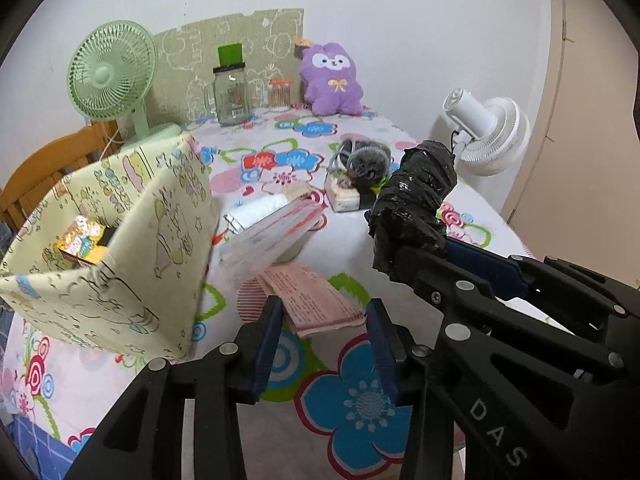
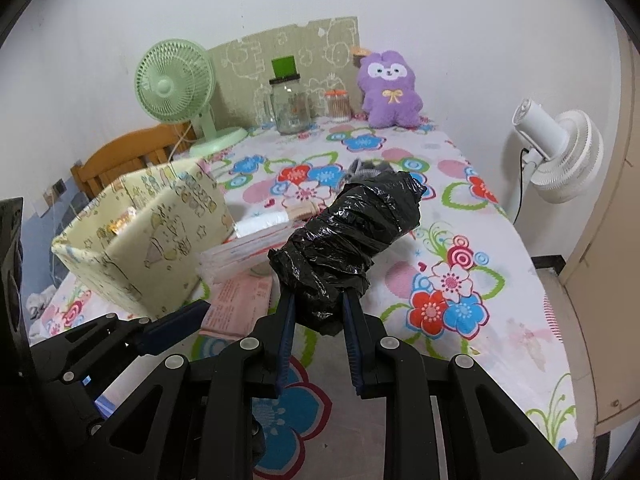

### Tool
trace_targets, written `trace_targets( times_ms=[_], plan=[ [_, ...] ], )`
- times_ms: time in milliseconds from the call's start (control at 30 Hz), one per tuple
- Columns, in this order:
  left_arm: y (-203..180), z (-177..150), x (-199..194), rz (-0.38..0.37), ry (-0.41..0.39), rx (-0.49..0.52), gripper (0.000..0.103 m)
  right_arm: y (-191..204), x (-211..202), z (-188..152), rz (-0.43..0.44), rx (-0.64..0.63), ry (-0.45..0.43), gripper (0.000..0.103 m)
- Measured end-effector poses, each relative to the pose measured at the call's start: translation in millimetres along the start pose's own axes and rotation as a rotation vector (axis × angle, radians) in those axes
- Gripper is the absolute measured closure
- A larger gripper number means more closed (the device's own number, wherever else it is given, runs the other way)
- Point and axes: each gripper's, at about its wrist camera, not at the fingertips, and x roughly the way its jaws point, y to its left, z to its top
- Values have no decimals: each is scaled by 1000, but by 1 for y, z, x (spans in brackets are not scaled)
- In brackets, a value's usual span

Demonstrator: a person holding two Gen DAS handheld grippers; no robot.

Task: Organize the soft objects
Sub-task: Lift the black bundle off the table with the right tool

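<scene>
My right gripper [image 2: 318, 304] is shut on a roll of black plastic bags [image 2: 348, 236] and holds it above the flowered table; it also shows in the left wrist view [image 1: 412, 204]. My left gripper [image 1: 326, 312] is open and empty, low over the table, in front of a pink folded cloth [image 1: 316, 300]. A yellow fabric storage box [image 1: 120, 240] stands at the left with a shiny packet [image 1: 82, 236] inside; the box also shows in the right wrist view [image 2: 148, 236]. A purple plush toy [image 1: 332, 80] sits at the table's far end.
A clear packet with red stripes [image 1: 272, 232] leans against a white roll beside the box. A grey scrubber and cable pile [image 1: 360, 160] lies mid-table. A glass jar [image 1: 230, 96], a cotton swab pot [image 1: 279, 94], a green fan [image 1: 112, 76] and a white fan [image 1: 488, 132] stand around.
</scene>
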Motion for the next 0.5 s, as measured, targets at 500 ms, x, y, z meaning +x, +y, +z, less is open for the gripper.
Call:
trace_targets(
  times_ms=[500],
  plan=[
    [-4, 15, -27, -9, -53, 18, 60, 4, -32, 13, 1, 8, -60, 77]
  ],
)
